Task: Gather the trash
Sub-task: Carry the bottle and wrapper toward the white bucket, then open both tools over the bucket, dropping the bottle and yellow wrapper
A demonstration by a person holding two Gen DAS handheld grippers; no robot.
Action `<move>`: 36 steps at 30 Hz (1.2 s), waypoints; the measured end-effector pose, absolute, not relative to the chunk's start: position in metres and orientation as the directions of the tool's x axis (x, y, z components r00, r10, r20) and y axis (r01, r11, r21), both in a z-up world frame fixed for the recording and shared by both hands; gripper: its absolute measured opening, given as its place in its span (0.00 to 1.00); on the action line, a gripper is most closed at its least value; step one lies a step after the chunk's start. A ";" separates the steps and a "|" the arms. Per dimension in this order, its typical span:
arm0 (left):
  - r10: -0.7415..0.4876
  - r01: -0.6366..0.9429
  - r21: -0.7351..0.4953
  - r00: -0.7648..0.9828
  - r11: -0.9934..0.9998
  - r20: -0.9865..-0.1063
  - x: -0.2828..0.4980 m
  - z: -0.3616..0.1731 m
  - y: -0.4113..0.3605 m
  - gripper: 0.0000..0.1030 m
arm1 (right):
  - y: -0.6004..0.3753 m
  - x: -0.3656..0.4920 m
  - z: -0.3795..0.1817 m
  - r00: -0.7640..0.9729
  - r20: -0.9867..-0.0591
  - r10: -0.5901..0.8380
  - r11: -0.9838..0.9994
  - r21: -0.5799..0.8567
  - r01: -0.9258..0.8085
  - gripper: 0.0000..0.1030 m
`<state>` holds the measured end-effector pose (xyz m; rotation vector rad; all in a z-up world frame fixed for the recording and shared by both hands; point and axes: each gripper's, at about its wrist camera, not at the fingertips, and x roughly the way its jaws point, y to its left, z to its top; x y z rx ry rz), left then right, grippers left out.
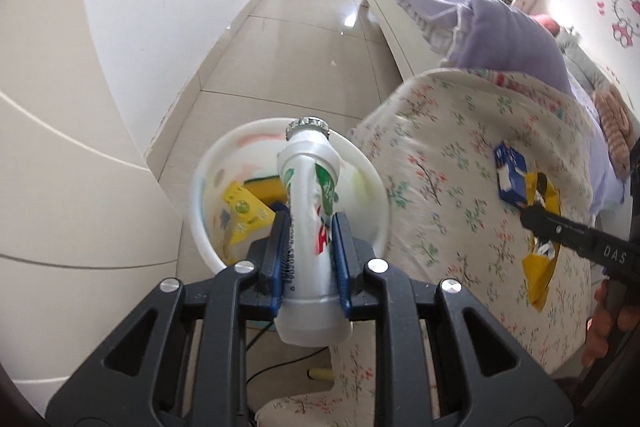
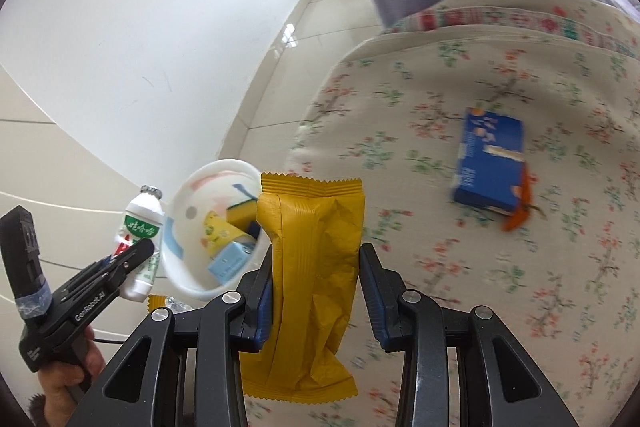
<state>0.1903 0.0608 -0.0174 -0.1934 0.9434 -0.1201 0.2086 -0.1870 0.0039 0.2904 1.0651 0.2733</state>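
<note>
My left gripper [image 1: 308, 231] is shut on a white drink bottle [image 1: 310, 211] with a foil cap and holds it over the white round bin [image 1: 208, 163] on the floor. The bottle also shows in the right wrist view [image 2: 140, 231], beside the bin [image 2: 180, 267]. The bin holds a yellow carton [image 1: 240, 207], a yellow sponge [image 1: 266, 187] and a light blue box [image 2: 230, 259]. My right gripper [image 2: 316, 263] is shut on a yellow snack wrapper [image 2: 312, 267] above the floral bed cover; the wrapper also shows in the left wrist view [image 1: 540, 247]. A blue box [image 2: 490, 159] lies on the cover.
The floral cover [image 2: 460, 247] drapes the bed edge to the right of the bin. A purple quilt [image 1: 508, 35] lies behind it. Tiled floor [image 1: 304, 35] runs along a white wall. A black cable [image 1: 276, 367] and a small yellow object [image 1: 320, 373] lie below the left gripper.
</note>
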 end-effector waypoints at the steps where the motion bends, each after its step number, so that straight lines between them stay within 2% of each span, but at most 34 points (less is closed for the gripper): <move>1: -0.182 0.012 -0.217 0.590 0.976 -0.786 0.193 -0.018 0.063 0.23 | -0.182 0.212 0.002 0.458 -0.811 0.365 0.926 0.368 -0.086 0.38; 4: -0.162 -0.003 -0.213 0.635 0.977 -0.756 0.196 -0.017 0.069 0.25 | -0.168 0.220 -0.002 0.456 -0.796 0.397 0.913 0.394 -0.106 0.38; 5: -0.148 -0.013 -0.204 0.643 0.979 -0.751 0.197 -0.016 0.070 0.38 | -0.164 0.222 -0.003 0.455 -0.793 0.406 0.909 0.401 -0.112 0.38; 7: -0.130 -0.042 -0.204 0.641 0.978 -0.756 0.199 -0.018 0.074 0.53 | -0.153 0.227 -0.006 0.452 -0.786 0.422 0.902 0.412 -0.126 0.38; 12: -0.053 -0.089 -0.136 0.612 0.987 -0.789 0.199 -0.022 0.081 0.60 | -0.131 0.240 -0.014 0.446 -0.775 0.448 0.891 0.428 -0.150 0.38; 17: 0.011 -0.136 -0.086 0.586 0.987 -0.810 0.197 -0.025 0.097 0.75 | -0.111 0.253 -0.023 0.440 -0.770 0.462 0.886 0.424 -0.188 0.38; 24: 0.052 -0.171 -0.055 0.560 0.984 -0.827 0.191 -0.029 0.114 0.80 | -0.094 0.263 -0.031 0.446 -0.760 0.473 0.881 0.423 -0.213 0.42; 25: 0.053 -0.175 -0.055 0.557 0.983 -0.829 0.190 -0.029 0.116 0.81 | -0.092 0.264 -0.031 0.442 -0.747 0.497 0.867 0.444 -0.225 0.50; 26: 0.055 -0.177 -0.054 0.555 0.983 -0.830 0.190 -0.030 0.116 0.81 | -0.091 0.265 -0.031 0.437 -0.731 0.524 0.851 0.468 -0.238 0.66; 28: 0.058 -0.179 -0.050 0.550 0.983 -0.833 0.189 -0.030 0.118 0.82 | -0.092 0.265 -0.030 0.446 -0.711 0.544 0.838 0.491 -0.240 0.75; 36: 0.057 -0.174 -0.047 0.547 0.984 -0.835 0.187 -0.029 0.117 0.83 | -0.102 0.259 -0.018 0.490 -0.713 0.502 0.864 0.436 -0.250 0.75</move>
